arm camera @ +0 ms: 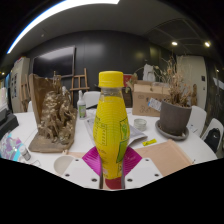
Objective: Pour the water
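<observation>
A yellow bottle with a yellow cap and a green label stands upright between my gripper's fingers. The magenta pads press on its lower body from both sides, so the gripper is shut on the bottle. Its reddish base shows at the bottom between the fingers. The bottle is held above a round white table. Whether its base touches the table is hidden.
A brown sculpture on a board stands at the left. A potted plant with dry twigs stands at the right. A small cup and a tan flat sheet lie beyond the bottle. A small bottle stands behind.
</observation>
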`<state>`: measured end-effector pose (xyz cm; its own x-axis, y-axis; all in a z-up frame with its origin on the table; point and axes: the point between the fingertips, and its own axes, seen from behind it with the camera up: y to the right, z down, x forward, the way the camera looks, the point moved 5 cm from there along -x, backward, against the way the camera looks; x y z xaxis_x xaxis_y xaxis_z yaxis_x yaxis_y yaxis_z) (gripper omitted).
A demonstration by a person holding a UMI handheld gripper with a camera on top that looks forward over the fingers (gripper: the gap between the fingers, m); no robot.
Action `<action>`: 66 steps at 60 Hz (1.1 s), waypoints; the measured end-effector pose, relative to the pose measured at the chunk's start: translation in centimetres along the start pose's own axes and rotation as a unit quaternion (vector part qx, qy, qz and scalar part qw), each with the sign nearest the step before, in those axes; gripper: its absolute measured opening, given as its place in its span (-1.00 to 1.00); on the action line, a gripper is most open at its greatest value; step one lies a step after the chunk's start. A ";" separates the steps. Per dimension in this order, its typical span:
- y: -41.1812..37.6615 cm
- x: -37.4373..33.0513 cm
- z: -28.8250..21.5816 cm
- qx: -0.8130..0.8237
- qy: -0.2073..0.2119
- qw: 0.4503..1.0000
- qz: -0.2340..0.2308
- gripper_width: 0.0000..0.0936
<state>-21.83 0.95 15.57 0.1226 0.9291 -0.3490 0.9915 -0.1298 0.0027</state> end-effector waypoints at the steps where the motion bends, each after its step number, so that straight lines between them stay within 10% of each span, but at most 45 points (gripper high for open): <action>1: 0.2 0.4 0.7 0.001 -0.004 1.000 0.001 -0.49; 18: 1.8 3.9 7.4 0.017 -0.031 0.999 0.023 -0.44; 28: 1.9 3.7 8.0 0.009 -0.042 0.998 0.037 0.14; 32: 1.7 3.2 8.5 0.005 -0.068 0.997 0.041 0.87; 66: -3.6 -26.9 2.1 0.021 -0.099 0.993 0.062 0.84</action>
<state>-28.82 -24.27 22.96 0.2285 0.8195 -0.5256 0.9663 -0.2567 0.0199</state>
